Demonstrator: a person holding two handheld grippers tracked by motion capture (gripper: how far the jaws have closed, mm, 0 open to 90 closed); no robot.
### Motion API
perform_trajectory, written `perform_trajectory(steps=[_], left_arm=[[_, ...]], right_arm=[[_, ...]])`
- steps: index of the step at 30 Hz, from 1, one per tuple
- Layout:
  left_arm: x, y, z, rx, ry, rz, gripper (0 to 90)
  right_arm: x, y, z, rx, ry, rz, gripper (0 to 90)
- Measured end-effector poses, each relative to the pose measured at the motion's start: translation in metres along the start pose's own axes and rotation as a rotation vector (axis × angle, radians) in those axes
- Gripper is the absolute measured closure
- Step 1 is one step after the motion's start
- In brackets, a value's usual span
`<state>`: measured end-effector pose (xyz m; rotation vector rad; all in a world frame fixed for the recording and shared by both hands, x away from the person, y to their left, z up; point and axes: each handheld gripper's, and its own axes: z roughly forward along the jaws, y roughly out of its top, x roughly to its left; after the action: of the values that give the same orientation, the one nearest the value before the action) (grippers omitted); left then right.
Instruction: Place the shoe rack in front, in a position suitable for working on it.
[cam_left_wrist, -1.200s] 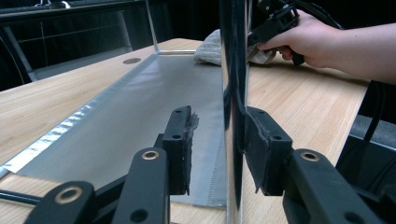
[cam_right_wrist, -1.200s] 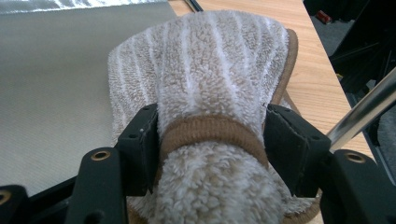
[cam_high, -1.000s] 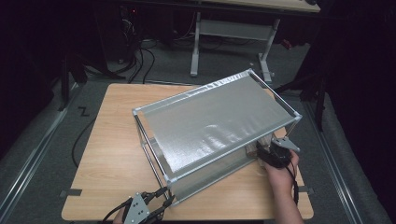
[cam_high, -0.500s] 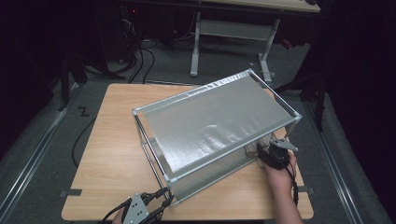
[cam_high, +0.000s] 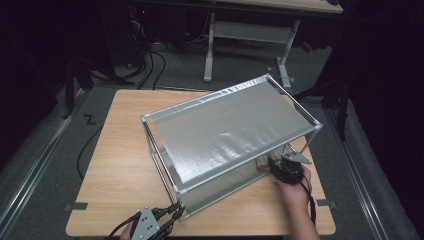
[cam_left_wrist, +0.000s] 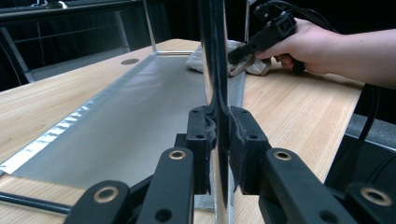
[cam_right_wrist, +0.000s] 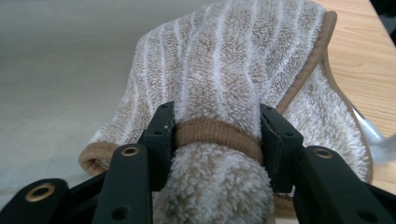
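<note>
Two grips are seen: the rack's corner post (cam_left_wrist: 215, 70) is clamped by the left tool (cam_left_wrist: 217, 140), while the striped towel (cam_right_wrist: 243, 70) is pinched by the right tool (cam_right_wrist: 217, 135), whose jaws have just been closing.

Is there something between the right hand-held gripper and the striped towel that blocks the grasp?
No. In the right gripper view the right hand-held gripper already has its jaws pressed on both sides of the folded striped towel, and they have just been closing. Nothing lies between the pads and the cloth.
</note>
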<state>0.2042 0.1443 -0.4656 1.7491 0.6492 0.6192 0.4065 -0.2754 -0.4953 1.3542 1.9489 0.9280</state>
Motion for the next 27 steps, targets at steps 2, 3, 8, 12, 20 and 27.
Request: perform_trajectory(steps=[2, 3, 8, 12, 20, 27], left_arm=[[0.000, 0.000, 0.000, -0.001, 0.003, -0.002, 78.7], [0.000, 0.000, 0.001, -0.001, 0.001, -0.007, 78.7], [0.002, 0.000, 0.001, -0.001, -0.009, -0.003, 78.7], [0.003, 0.000, 0.001, 0.002, -0.019, -0.002, 78.8], [0.002, 0.001, 0.004, -0.003, -0.017, -0.005, 78.6], [0.003, 0.000, 0.005, -0.005, -0.021, -0.009, 78.5]], right_arm=[[0.005, 0.000, -0.001, 0.004, 0.009, -0.003, 53.9], [0.007, 0.000, -0.001, 0.009, 0.012, -0.006, 53.9], [0.017, 0.001, -0.003, 0.020, 0.021, -0.003, 53.7], [0.027, 0.001, -0.006, 0.020, 0.028, -0.009, 53.7], [0.049, -0.004, -0.011, 0.000, 0.099, -0.033, 53.2], [0.066, -0.008, -0.014, -0.002, 0.118, -0.080, 51.4]])
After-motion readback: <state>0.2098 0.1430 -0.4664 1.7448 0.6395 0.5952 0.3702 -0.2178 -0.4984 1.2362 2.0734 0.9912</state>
